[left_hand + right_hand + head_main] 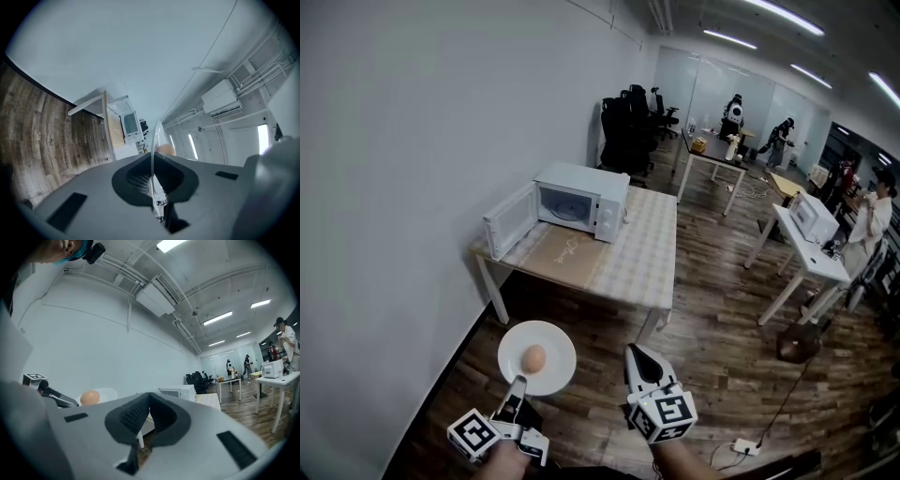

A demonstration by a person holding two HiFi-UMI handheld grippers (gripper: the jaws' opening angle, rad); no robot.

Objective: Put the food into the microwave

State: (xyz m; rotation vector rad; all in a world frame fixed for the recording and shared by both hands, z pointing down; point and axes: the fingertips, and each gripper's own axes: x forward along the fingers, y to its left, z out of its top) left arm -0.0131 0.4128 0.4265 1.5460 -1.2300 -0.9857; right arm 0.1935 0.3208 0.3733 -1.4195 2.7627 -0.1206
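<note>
White plate [553, 375] with a brownish egg [534, 358] sitting on it. The left gripper [517, 387] is clamped on the plate's near rim and holds it about level out over the wood floor [722, 319]. The right gripper [639, 358] has its jaws pressed together with nothing in them, just hanging beside the plate.

So this looks like the carry stage: food's picked up, not delivered yet. The microwave [581, 200] sits on the table [647, 253] well ahead. Its door [510, 221] is already swung wide open to the left, so nobody needs to open anything first.

Next move is probably walking the plate up to the table and sliding it straight in through the opening. The egg is loose and round, so the plate has to stay flat or it'll likely roll off.

Room-wise it's easy:
- There's open floor between the person and the table.
- The wall [412, 141] is close on the left.
- The next table [811, 262] is well off to the right.

The tight bits are the table's near edge, the open door on the left and the cavity's frame, which the plate rim has to clear.
</note>
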